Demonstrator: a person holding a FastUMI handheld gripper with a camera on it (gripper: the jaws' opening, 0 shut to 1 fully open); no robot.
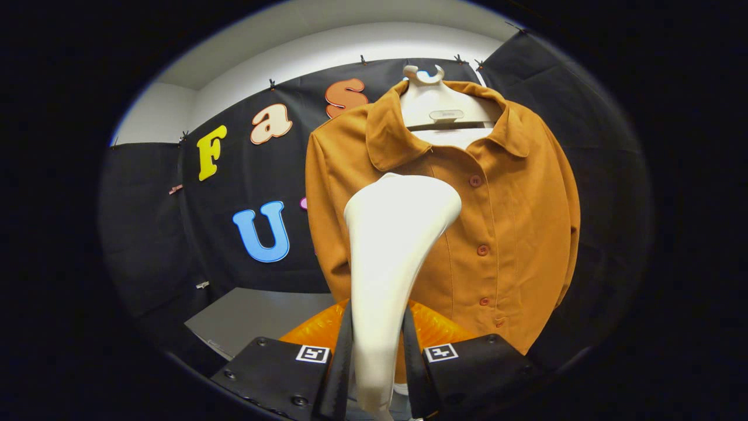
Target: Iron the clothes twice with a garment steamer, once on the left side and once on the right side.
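A brown-orange button-up jacket hangs on a white hanger in front of the black cloth wall. My gripper is shut on the white handle of the garment steamer, both fingers pressing its sides. The steamer's wide head rises ahead of the fingers and covers the jacket's chest on the left of the button row, below the collar. Whether the head touches the fabric I cannot tell.
A grey tabletop lies low beyond the fingers, left of the jacket's hem. Black cloth walls stand behind and to the right of the jacket. A white wall shows above the cloth.
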